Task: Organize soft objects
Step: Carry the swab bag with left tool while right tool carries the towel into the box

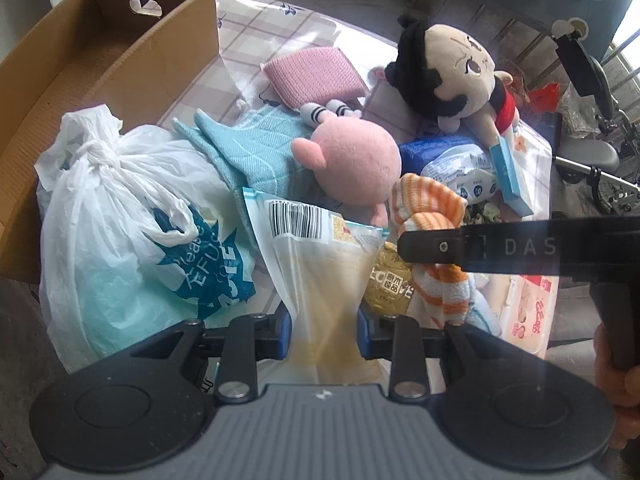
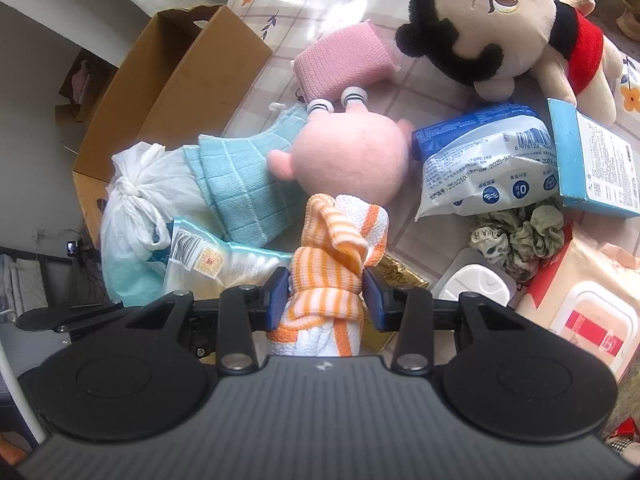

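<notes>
Soft objects crowd the counter beside an open cardboard box point(image 1: 80, 60). Left wrist view: the left gripper point(image 1: 324, 330) pinches a clear food pouch point(image 1: 316, 280) between a tied white plastic bag point(image 1: 120, 208) and a blue cloth point(image 1: 248, 152); lifting slowly should keep it from slipping. Right wrist view: the right gripper point(image 2: 326, 294) clamps a bunched orange-striped towel point(image 2: 332, 256), fluffy and limp, near the counter's near edge, just before a pink plush point(image 2: 352, 160).
</notes>
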`<state>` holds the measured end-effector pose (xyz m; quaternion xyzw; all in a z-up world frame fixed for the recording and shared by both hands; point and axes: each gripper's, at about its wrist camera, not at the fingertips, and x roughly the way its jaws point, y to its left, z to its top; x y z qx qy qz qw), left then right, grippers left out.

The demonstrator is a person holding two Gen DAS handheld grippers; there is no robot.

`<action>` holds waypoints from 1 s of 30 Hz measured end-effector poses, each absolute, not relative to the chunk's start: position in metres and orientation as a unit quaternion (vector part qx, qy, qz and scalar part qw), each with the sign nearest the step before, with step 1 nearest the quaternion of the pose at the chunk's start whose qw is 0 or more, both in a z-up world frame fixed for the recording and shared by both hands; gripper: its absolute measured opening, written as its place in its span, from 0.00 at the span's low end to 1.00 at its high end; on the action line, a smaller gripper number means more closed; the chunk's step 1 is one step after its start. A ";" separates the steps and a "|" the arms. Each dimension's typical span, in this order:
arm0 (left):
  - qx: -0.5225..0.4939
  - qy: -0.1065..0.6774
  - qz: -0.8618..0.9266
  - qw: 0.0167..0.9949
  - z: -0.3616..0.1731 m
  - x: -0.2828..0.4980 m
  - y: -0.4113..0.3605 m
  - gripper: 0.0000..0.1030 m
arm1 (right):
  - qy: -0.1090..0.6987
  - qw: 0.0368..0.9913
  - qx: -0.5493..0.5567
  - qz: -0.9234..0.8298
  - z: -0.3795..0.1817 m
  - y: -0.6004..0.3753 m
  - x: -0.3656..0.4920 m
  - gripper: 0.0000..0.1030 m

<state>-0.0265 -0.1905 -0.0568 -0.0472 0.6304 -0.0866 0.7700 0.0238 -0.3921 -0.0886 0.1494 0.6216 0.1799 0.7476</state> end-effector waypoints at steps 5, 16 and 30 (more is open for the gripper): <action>-0.054 0.613 -0.082 0.784 -0.028 -0.026 -0.179 0.30 | 0.613 0.747 0.177 0.190 -0.063 -0.384 0.017 0.38; -0.043 0.572 -0.053 0.817 0.057 -0.034 -0.130 0.30 | 0.554 0.768 0.206 0.248 0.020 -0.333 0.026 0.38; -0.017 0.514 0.008 0.858 0.085 0.025 0.009 0.30 | 0.531 0.771 0.242 0.255 0.042 -0.193 0.088 0.38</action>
